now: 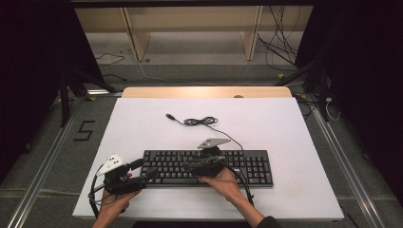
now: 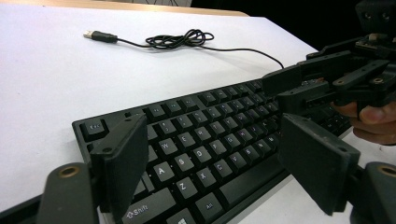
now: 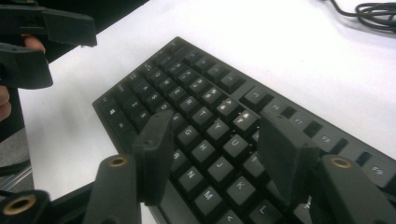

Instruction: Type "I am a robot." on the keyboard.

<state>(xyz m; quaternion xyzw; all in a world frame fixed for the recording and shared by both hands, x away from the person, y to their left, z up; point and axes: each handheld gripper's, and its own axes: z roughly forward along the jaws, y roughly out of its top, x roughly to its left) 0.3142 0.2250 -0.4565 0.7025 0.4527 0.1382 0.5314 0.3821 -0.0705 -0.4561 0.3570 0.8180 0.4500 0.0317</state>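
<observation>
- The left tool sits at the keyboard's left end, held in the person's left hand; its jaws stand well apart with nothing between the pads, and in the left gripper view they frame the keys around the Shift corner without pressing on them
- The keyboard lies flat near the front edge of the white worktop, square to it, long side toward the person
- The right tool hovers over the middle of the key field, carried by the right hand; its jaws are parted and hold nothing, the letter keys showing through the gap in the right gripper view
- Behind the keyboard its cable runs back to a loose bundle, and the USB plug lies free on the worktop, connected to nothing
- My read: neither tool has a grip on the keyboard, so whatever handling is meant here looks unfinished, with any lift, shift or plugging-in not yet done
- Hard to tell: whether the right tool's tips touch the keycaps, since its own body covers them from above; the keyboard's right end is cut off in both gripper views, and the key legends are mostly too blurred to read
</observation>
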